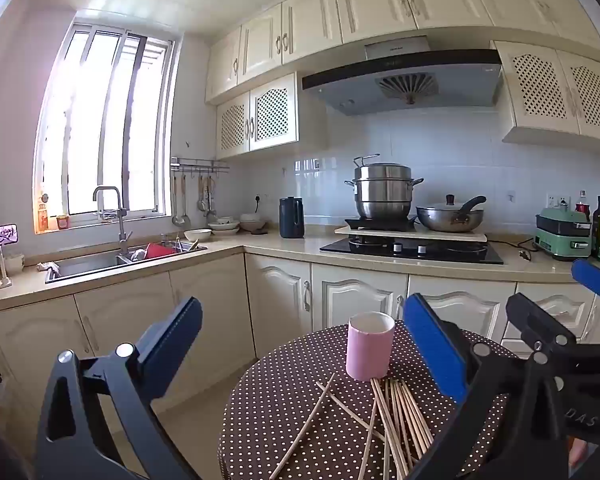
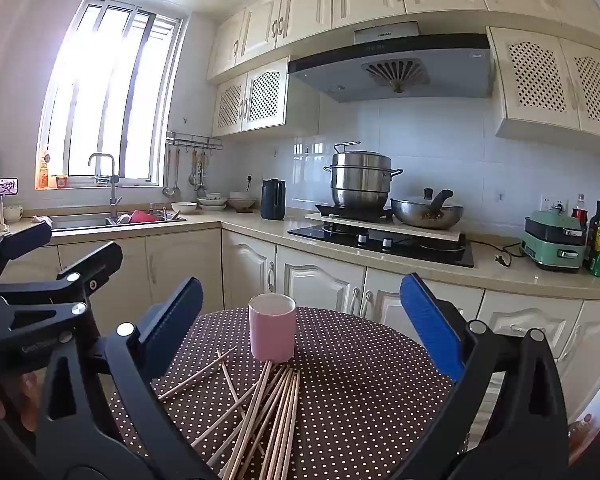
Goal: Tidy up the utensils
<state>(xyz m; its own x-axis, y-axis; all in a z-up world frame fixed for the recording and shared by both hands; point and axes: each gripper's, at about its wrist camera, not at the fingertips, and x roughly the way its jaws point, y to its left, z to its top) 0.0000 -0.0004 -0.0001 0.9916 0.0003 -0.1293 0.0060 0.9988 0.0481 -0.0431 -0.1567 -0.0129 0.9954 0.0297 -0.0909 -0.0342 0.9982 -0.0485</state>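
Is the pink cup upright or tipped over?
Upright: the pink cup stands on the dotted tablecloth, open rim up, chopsticks lying beside it.

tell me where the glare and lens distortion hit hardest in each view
Left wrist view: the barred window is blown out white, and the cream upper cabinets bow with the fisheye. Right wrist view: the same window overexposes, while the pink cylindrical cup and wooden chopsticks stay sharp.
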